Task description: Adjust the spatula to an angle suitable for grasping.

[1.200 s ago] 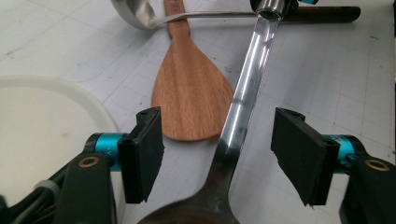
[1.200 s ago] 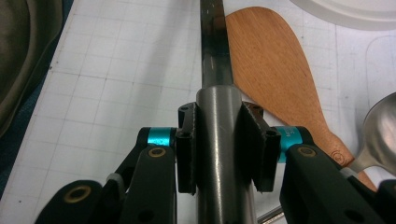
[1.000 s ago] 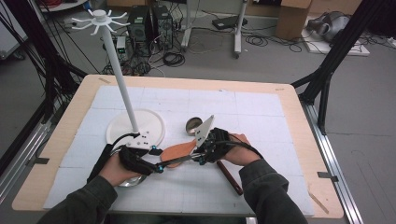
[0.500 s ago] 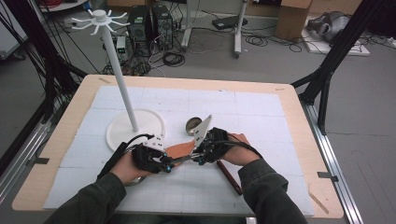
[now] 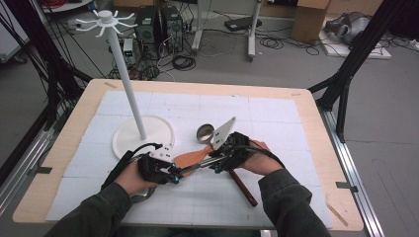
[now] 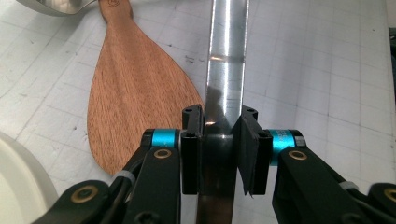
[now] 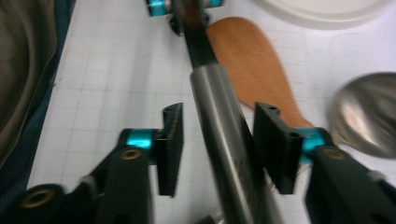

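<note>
Two sets of jaws are trading a metal utensil handle (image 6: 226, 70): the left gripper (image 6: 219, 140) has just been closing and is now pinching it, while the right gripper (image 7: 217, 140) has just been spreading, its jaws standing clear of it. Handover is looking nearly done at centre frame, above the wooden spatula (image 5: 190, 159) on the desk (image 5: 276, 94).

Glossy metal handle (image 6: 226, 56); matt wooden spatula (image 6: 135, 88).

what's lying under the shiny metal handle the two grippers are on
Under the metal handle lies the wooden spatula, flat on the white gridded mat. The handle crosses the blade's edge, hiding a strip of it.
</note>
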`<move>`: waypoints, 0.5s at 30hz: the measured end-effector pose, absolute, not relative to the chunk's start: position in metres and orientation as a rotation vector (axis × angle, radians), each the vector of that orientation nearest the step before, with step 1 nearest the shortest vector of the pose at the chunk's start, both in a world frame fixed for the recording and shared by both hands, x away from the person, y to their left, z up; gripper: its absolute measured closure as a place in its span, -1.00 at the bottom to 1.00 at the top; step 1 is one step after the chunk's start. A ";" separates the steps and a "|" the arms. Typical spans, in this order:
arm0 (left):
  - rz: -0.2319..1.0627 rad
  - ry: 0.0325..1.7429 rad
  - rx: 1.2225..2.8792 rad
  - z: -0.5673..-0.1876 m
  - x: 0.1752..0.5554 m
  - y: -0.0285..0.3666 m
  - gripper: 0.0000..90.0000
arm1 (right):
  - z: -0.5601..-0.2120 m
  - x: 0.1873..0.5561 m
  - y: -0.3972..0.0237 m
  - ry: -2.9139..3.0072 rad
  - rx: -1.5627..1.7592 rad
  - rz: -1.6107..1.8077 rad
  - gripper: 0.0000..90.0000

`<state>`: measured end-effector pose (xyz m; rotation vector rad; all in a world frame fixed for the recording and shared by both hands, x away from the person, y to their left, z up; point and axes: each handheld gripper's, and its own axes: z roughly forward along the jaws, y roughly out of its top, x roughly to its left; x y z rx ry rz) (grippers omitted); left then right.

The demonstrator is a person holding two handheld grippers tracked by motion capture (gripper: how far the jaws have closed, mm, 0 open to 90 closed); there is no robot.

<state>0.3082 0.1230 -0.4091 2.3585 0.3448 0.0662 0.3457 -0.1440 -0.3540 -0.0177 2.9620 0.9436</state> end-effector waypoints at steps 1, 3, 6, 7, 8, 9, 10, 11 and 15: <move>0.059 0.344 2.361 -0.408 0.308 0.124 0.64 | -0.352 0.346 -0.147 2.942 0.012 0.962 0.06; 0.061 0.345 2.358 -0.408 0.307 0.124 0.64 | -0.351 0.347 -0.150 2.924 0.029 0.979 0.02; 0.062 0.335 2.348 -0.406 0.306 0.126 0.64 | -0.344 0.348 -0.163 2.858 0.113 1.042 -0.14; 0.063 0.331 2.349 -0.405 0.305 0.126 0.65 | -0.343 0.348 -0.165 2.851 0.133 1.060 -0.16; 0.059 0.328 2.350 -0.405 0.305 0.126 0.65 | -0.342 0.348 -0.168 2.840 0.153 1.070 -0.18; 0.064 0.327 2.344 -0.405 0.304 0.126 0.65 | -0.341 0.348 -0.171 2.829 0.169 1.084 -0.20; 0.058 0.320 2.349 -0.404 0.304 0.127 0.65 | -0.340 0.349 -0.173 2.819 0.184 1.093 -0.22; 0.060 0.326 2.339 -0.404 0.304 0.127 0.65 | -0.339 0.349 -0.176 2.807 0.198 1.107 -0.24; 0.062 0.318 2.335 -0.403 0.303 0.128 0.65 | -0.336 0.350 -0.185 2.783 0.255 1.172 -0.29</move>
